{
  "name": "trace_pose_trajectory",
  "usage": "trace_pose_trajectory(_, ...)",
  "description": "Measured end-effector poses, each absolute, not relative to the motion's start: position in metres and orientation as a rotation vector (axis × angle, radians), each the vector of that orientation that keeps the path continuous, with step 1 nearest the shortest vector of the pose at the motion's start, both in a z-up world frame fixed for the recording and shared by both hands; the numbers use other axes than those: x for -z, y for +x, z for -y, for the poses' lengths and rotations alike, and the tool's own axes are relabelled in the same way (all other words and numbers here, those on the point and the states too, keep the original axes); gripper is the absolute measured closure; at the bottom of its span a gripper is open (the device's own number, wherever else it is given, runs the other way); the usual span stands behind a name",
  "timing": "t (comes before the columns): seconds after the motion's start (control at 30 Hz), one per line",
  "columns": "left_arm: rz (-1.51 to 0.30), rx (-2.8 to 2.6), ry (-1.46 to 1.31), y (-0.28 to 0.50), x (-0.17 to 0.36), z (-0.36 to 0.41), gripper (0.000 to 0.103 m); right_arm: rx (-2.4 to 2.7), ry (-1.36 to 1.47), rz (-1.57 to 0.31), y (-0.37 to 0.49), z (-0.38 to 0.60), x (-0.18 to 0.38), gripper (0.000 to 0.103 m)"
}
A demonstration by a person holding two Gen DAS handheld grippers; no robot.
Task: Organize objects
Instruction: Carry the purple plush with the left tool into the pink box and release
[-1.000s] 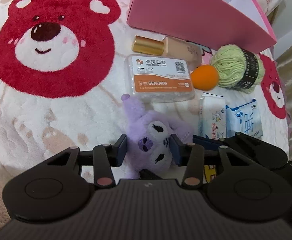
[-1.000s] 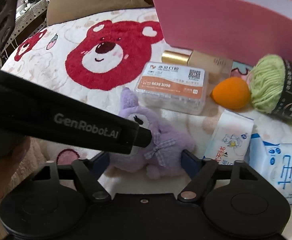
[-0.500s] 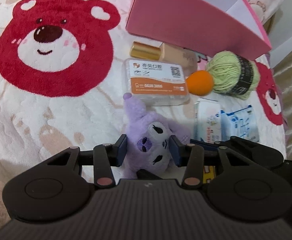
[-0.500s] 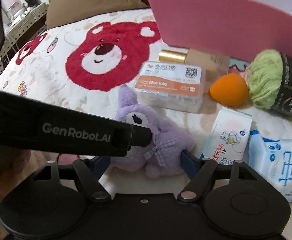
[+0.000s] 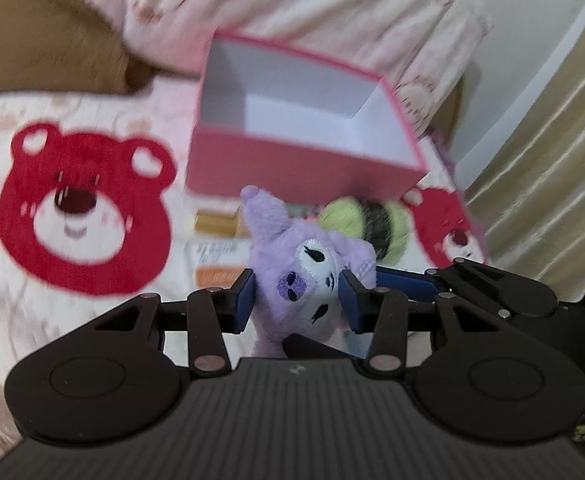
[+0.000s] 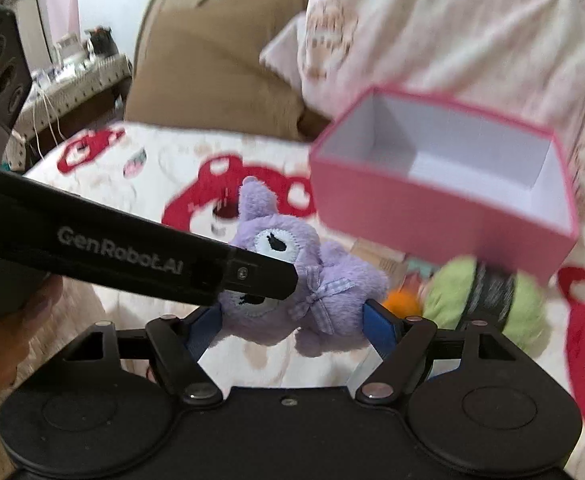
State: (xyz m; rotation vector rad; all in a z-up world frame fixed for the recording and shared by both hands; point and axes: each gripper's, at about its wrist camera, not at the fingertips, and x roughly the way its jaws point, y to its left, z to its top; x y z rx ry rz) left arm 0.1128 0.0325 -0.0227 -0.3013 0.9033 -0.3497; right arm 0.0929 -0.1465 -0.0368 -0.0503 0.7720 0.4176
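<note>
Purple plush toy held up by both grippers over the bear blanket

Left wrist: left gripper (image 5: 297,299) pads squeeze the purple plush toy (image 5: 304,280), pink box (image 5: 304,172) behind it. Right wrist: right gripper (image 6: 292,326) jaws opening, plush's body between them, green yarn ball (image 6: 488,300) near the box.

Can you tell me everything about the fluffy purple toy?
The fluffy purple plush toy has one tall pointy ear, a white stitched eye patch, dark embroidered face marks and a checked lilac bow. It looks soft and furry. The left tongs squeeze its head from both sides, and the right tongs sit on either side of its body, opening a little. It hangs lifted in front of the open pink cardboard box.
</note>
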Motion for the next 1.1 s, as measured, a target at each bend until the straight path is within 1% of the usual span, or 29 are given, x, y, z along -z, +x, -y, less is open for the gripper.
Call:
trace_pose_trajectory(0.27, -0.817, 0.402, -0.244, 0.166, -0.046, 0.006, 0.060, -0.395, -0.016, -0.683, 0.133, 0.188, -0.023, 0.022)
trace_pose_trajectory(0.47, -0.810, 0.392, -0.237, 0.228, -0.060, 0.039, 0.060, -0.369, -0.018, -0.644, 0.189, 0.223, -0.051, 0.025)
trace_pose_trajectory(0.67, -0.867, 0.384, -0.298, 0.296, -0.034, 0.058, 0.060, -0.347, -0.006, -0.703, 0.255, 0.254, -0.040, 0.029)
trace_pose_trajectory(0.9, -0.933, 0.370, -0.347, 0.364, 0.015, 0.074, 0.060, -0.297, 0.024, -0.774, 0.311, 0.281, 0.004, 0.036)
trace_pose_trajectory(1.1, -0.980, 0.357, -0.329, 0.400, 0.052, 0.089, 0.060, -0.237, 0.019, -0.811, 0.343, 0.288, 0.044, 0.040)
